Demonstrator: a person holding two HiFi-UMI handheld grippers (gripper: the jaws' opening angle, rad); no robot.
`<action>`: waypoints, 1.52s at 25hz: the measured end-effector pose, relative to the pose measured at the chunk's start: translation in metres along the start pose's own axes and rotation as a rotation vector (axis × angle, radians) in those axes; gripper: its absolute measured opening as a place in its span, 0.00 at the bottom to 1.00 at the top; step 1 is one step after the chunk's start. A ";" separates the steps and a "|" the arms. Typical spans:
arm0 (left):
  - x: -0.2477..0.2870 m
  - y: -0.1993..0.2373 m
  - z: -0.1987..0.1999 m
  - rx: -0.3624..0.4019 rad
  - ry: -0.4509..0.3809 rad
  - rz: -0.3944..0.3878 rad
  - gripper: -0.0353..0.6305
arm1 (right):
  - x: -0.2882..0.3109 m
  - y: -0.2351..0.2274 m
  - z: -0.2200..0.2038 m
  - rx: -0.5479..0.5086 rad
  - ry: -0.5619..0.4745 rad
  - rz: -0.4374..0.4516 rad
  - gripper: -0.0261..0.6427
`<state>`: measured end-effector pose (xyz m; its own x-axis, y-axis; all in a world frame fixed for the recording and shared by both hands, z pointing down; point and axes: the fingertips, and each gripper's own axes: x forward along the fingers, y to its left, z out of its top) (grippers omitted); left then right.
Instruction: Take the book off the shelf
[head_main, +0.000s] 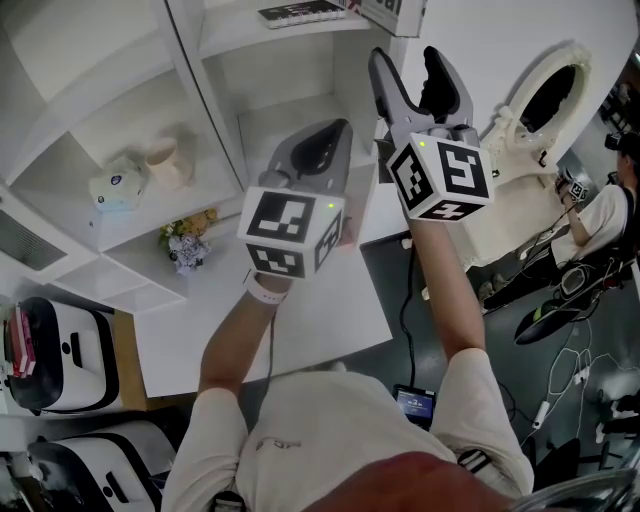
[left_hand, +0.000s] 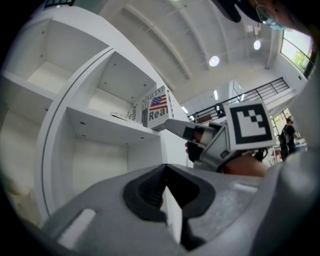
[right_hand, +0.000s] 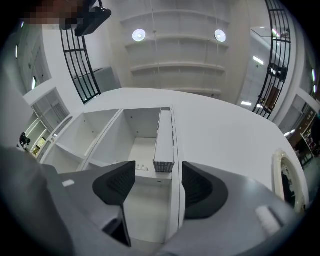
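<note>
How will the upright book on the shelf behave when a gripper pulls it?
The book looks thick, so probably stiff and rather heavy. It stands upright on a narrow edge beside the side panel, so it may tip sideways once pulled clear.

Holds left tongs (head_main: 338, 128) pressed together at centre frame, pointing up-frame; holds right tongs (head_main: 405, 56) higher, upper centre, spread wide apart.

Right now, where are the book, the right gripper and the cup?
book (left_hand: 158, 103): left gripper view, front cover, on the flag.
right gripper (head_main: 405, 58): head view, midway between its open fingertips.
cup (head_main: 165, 163): head view, its side wall.
</note>
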<state>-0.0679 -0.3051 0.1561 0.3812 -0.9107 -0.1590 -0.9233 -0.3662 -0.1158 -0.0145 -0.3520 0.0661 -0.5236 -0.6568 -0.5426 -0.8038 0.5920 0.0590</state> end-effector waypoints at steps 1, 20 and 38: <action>0.001 0.001 0.000 -0.001 0.000 -0.002 0.05 | 0.004 -0.002 0.001 -0.002 -0.003 -0.003 0.46; 0.015 0.024 0.005 -0.004 -0.016 -0.021 0.05 | 0.056 -0.002 0.026 -0.082 -0.046 -0.012 0.45; 0.002 0.040 0.005 -0.005 -0.015 -0.008 0.05 | 0.062 0.003 0.032 -0.107 -0.060 -0.046 0.28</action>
<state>-0.1033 -0.3206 0.1458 0.3893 -0.9048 -0.1725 -0.9204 -0.3745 -0.1127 -0.0405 -0.3757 0.0063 -0.4700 -0.6516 -0.5954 -0.8539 0.5064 0.1199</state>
